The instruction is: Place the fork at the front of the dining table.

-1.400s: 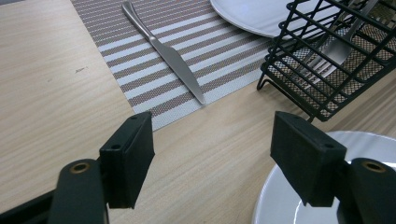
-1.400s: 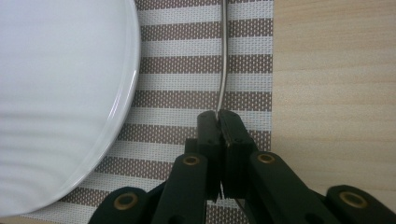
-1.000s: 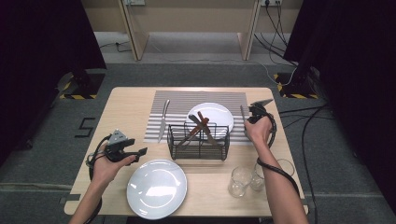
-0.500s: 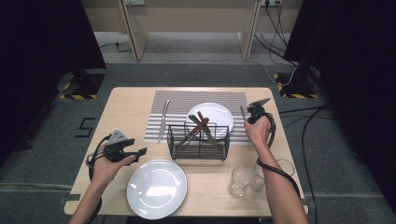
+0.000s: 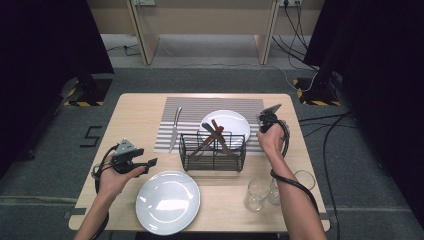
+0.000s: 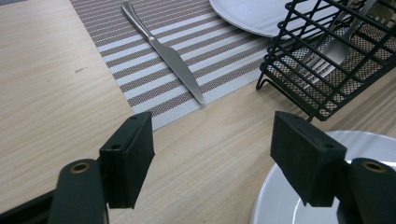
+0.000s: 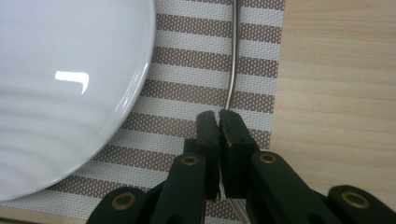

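A thin silver metal utensil handle (image 7: 232, 70) is clamped between the closed jaws of the right gripper (image 7: 219, 116), the pads pressed together on it; which kind of utensil it is cannot be told. The handle is stretched away from the jaws over the brown-and-white striped woven placemat (image 7: 196, 79), close to the mat's edge beside the bare light wooden table (image 7: 336, 70). Just to the other side of it, a round white ceramic plate (image 7: 60, 84) is set on the mat.

In the high view the right gripper (image 5: 268, 119) is held at the right edge of the placemat (image 5: 190, 107), beside the plate (image 5: 235, 122). In front of that plate a black wire cutlery basket (image 5: 212, 152) is placed, with brown-handled utensils (image 5: 217, 134) leaning in it. A silver table knife (image 5: 174, 129) is laid on the left part of the mat. Two clear drinking glasses (image 5: 260, 192) are stood near the right forearm.

The left gripper (image 5: 136, 161) is held just above the table near a second round white plate (image 5: 167, 201), with its jaws wide apart and nothing between them.
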Action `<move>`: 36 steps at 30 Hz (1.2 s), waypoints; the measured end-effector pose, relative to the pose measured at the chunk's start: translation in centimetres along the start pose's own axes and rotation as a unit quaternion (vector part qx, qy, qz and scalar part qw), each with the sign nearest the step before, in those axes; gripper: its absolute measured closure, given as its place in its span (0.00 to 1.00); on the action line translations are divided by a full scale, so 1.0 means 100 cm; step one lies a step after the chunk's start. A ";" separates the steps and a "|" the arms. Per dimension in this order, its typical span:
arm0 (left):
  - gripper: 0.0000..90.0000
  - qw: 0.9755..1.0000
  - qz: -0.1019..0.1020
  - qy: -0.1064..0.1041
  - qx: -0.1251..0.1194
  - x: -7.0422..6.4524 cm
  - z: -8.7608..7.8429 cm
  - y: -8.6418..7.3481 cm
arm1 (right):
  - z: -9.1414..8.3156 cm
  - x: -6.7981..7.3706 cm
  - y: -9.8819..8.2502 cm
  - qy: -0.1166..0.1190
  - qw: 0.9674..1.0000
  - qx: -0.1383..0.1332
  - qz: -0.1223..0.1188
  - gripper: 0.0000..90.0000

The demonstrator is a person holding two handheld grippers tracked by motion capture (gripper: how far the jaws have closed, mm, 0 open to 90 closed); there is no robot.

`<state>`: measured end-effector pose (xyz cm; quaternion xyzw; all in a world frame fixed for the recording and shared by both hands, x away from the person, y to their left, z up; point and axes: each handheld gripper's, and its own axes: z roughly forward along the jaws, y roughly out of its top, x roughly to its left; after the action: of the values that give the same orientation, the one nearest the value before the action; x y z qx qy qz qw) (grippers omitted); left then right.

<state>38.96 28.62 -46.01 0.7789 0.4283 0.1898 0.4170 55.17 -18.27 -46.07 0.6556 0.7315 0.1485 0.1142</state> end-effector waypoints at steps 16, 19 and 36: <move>0.33 1.000 0.000 -0.001 0.001 -0.001 0.001 0.000 | 0.002 0.000 -0.001 0.015 1.000 -0.002 0.007 0.95; 0.33 1.000 0.000 -0.001 0.000 0.000 0.001 0.000 | 0.003 0.001 -0.002 0.016 1.000 -0.003 0.005 0.94; 0.33 1.000 -0.001 0.000 -0.002 0.000 -0.002 0.000 | -0.005 0.002 -0.002 0.047 0.999 -0.017 0.014 0.89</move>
<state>38.89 28.69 -45.90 0.7776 0.4285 0.1906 0.4189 54.80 -18.13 -45.63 0.6564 0.7240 0.1930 0.0881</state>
